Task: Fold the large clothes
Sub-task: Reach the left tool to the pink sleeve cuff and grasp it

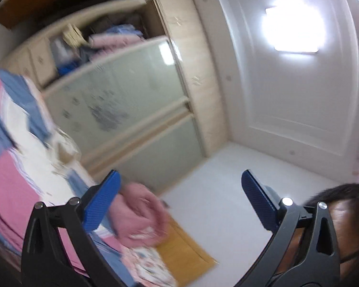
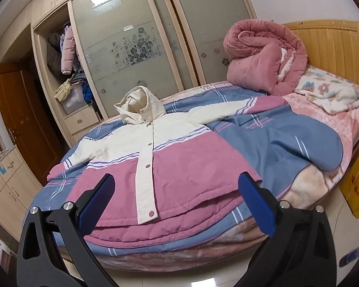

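Jacket (image 1: 14, 148) in the left wrist view is only a blurred pink, white and blue smear at the left edge, lying on the bed (image 1: 2, 205); the left gripper (image 1: 179, 203) stands tilted up toward wall and ceiling light, jaws wide apart and empty, well off the cloth. No writing can be read there through the blur. In the right wrist view the jacket (image 2: 179, 167) lies spread flat on the bed (image 2: 275, 129), front up, snapped shut, hood (image 2: 138, 105) toward the wardrobe, sleeves out to both sides, hem just beyond the right gripper (image 2: 177, 201), whose jaws are also apart and hold nothing. It looks padded and soft, probably light but bulky, so it should bend easily and spring back; the hem corners and the cuffs seem the best places to pinch. A yellow box (image 2: 356, 186) beside the bed bears red characters, too small to read.
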Demonstrator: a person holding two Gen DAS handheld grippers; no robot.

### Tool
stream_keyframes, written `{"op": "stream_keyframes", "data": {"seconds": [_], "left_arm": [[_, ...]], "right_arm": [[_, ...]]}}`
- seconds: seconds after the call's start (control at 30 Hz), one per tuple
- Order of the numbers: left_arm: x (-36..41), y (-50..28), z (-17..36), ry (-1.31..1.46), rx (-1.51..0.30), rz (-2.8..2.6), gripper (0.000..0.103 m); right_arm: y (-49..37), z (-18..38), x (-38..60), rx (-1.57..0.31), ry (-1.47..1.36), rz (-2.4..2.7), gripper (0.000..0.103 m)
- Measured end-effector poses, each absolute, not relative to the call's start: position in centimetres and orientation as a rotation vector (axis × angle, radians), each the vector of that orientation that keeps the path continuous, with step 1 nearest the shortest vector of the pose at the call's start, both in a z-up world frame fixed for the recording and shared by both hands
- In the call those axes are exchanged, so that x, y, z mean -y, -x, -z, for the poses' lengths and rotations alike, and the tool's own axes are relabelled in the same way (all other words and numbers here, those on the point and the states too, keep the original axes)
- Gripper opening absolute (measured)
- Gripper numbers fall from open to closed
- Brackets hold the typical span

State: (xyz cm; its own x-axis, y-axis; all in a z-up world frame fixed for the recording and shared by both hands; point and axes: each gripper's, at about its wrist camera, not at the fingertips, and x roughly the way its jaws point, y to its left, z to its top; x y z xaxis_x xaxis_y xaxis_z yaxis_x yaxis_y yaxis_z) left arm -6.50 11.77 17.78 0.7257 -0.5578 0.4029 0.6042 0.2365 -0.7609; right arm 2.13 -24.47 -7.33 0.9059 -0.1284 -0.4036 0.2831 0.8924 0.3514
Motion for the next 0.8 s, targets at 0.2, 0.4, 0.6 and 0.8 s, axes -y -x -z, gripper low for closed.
{"op": "stream_keyframes", "data": {"seconds": [0.2,0.4,0.6,0.8], "left_arm": [[-10.8,4.4,-17.8,1.105,0.005,0.93,0.101],[-12.2,3.2,-16.0,1.181,0.029,0.93,0.101],[-13.9,3.3,-15.4,1.216,0.011,0.939,0.101],[-16.5,2.9,-13.3,1.081,0.061,0.58,0.101]], "right_arm": [[-2.0,7.9,25.0,-0.394,-0.428,0.235,0.102],[-2.4,8.1,24.5,-0.414,-0.42,0.221,0.102],[-2.9,8.4,23.9,-0.437,-0.422,0.201,0.102],[-4.0,9.0,23.4,-0.47,-0.407,0.187,0.102]]}}
